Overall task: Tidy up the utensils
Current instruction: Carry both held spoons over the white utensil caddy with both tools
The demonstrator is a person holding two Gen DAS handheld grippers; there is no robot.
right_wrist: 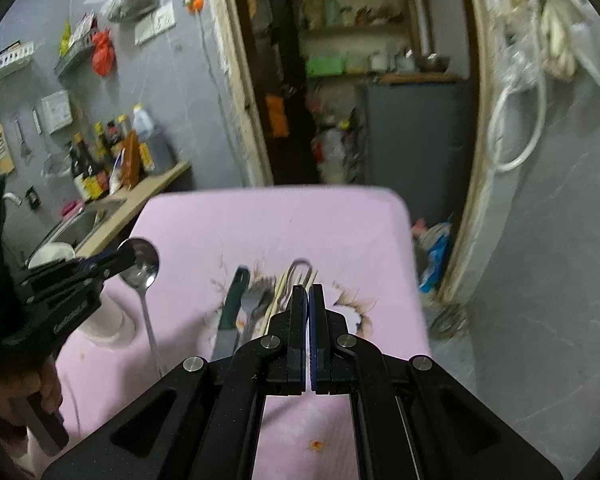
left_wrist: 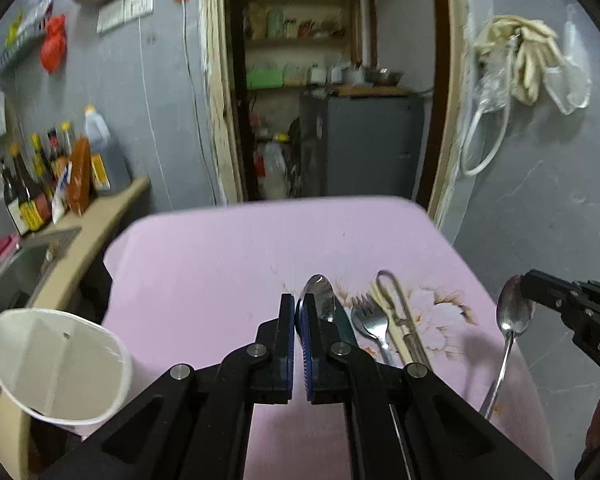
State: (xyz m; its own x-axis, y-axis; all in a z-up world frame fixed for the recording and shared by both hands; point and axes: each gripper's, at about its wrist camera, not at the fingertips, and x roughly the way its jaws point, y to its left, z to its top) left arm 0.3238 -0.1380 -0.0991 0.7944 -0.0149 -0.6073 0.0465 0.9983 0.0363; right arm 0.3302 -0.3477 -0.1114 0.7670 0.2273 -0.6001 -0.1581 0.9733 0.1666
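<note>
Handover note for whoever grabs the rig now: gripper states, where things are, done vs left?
Left gripper: shut on a spoon, pinched at the bowl with the handle hanging down.
Right gripper: shut on a second spoon, held the same way.
White holder: at the table's left edge, with nothing visible inside.
Lying on the pink table: green-handled knife, fork, chopsticks, wire-loop utensil.
Done: both spoons lifted.
Left: probably drop the spoons into the holder, then the other four.
</note>
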